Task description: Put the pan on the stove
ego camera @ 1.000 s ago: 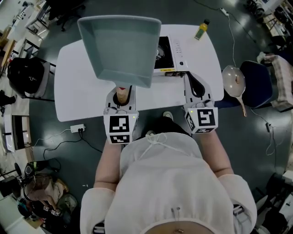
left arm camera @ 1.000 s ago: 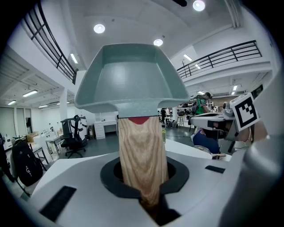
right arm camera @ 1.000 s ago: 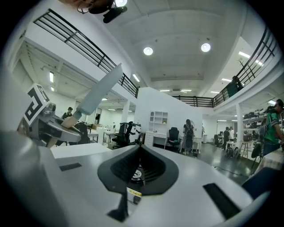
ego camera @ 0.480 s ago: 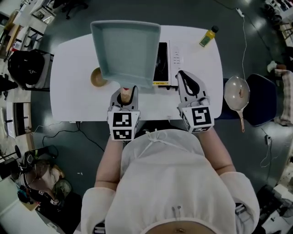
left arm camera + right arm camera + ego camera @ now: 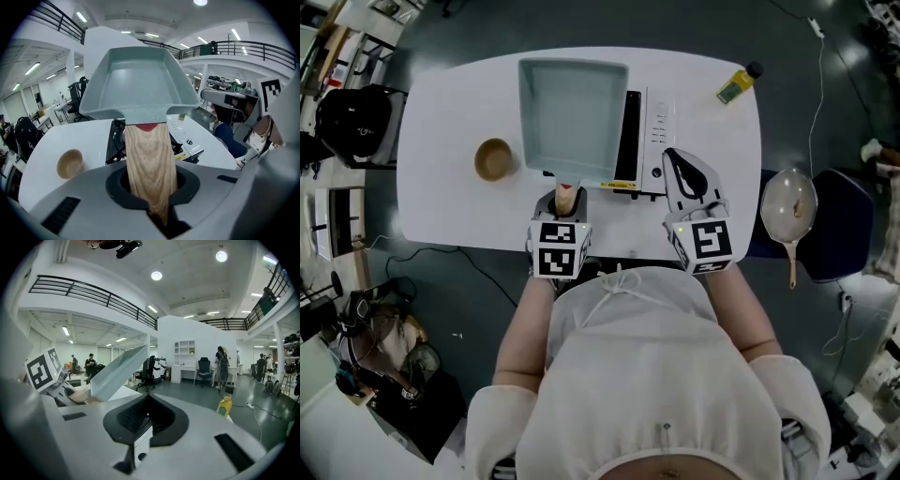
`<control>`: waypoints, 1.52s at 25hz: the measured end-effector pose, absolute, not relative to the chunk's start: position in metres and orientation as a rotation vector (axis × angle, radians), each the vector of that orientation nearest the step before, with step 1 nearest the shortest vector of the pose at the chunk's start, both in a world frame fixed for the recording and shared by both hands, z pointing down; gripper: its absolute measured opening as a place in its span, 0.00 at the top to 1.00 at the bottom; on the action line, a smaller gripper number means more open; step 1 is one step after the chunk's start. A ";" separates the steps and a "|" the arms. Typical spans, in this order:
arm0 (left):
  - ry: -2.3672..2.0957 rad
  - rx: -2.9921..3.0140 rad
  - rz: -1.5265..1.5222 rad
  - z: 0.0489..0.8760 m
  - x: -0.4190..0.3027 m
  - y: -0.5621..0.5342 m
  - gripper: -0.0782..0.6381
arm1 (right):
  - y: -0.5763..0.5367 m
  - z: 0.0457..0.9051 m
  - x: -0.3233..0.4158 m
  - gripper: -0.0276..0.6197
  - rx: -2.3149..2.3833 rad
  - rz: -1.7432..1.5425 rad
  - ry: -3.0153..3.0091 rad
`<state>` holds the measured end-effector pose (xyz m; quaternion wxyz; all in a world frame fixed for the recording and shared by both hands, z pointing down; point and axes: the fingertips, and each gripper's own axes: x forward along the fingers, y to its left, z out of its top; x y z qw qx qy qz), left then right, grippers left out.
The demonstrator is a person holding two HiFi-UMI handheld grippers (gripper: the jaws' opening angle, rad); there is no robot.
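noted the pan [image 5: 572, 117] pinched by its wooden handle [image 5: 149, 164] between the fingers of the left gripper [image 5: 564, 195], closed tight on the wood. located the pan over the left part of the stove [image 5: 661, 136] on the white surface [image 5: 441, 112], covering the burner side in the head view. seen in the left gripper view tilted nose-up, with the black burner grate [image 5: 116, 140] showing beneath its near edge, so judged raised and not yet seated. recorded the right gripper [image 5: 677, 157] at the stove's near right corner, fingers pressed together on nothing, taking no part in the carry. logged a small bowl [image 5: 494, 159] just left of the pan, apart from it and no obstruction. assessed progress as late: pick-up and carry done, placement outstanding. remaining: level the pan, lower it onto the grate, confirm flat seating, then release the handle. unable to confirm from these views whether any part of the base touches the grate.
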<state>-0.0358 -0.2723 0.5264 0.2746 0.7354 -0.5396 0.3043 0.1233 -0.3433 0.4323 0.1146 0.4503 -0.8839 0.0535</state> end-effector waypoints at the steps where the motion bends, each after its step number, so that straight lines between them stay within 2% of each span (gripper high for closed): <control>1: -1.434 1.958 0.839 0.533 -0.034 -0.272 0.80 | -0.346 0.434 0.124 0.95 1.306 0.156 -2.593; 14: -1.225 1.664 0.956 0.589 -0.032 -0.254 0.80 | -0.365 0.462 0.122 0.95 1.234 0.232 -2.608; 27: -1.077 1.600 1.218 0.598 -0.035 -0.250 0.80 | -0.375 0.477 0.140 0.95 1.260 0.307 -2.578; 38: -1.030 1.447 1.131 0.597 -0.022 -0.250 0.80 | -0.381 0.487 0.146 0.95 1.253 0.363 -2.573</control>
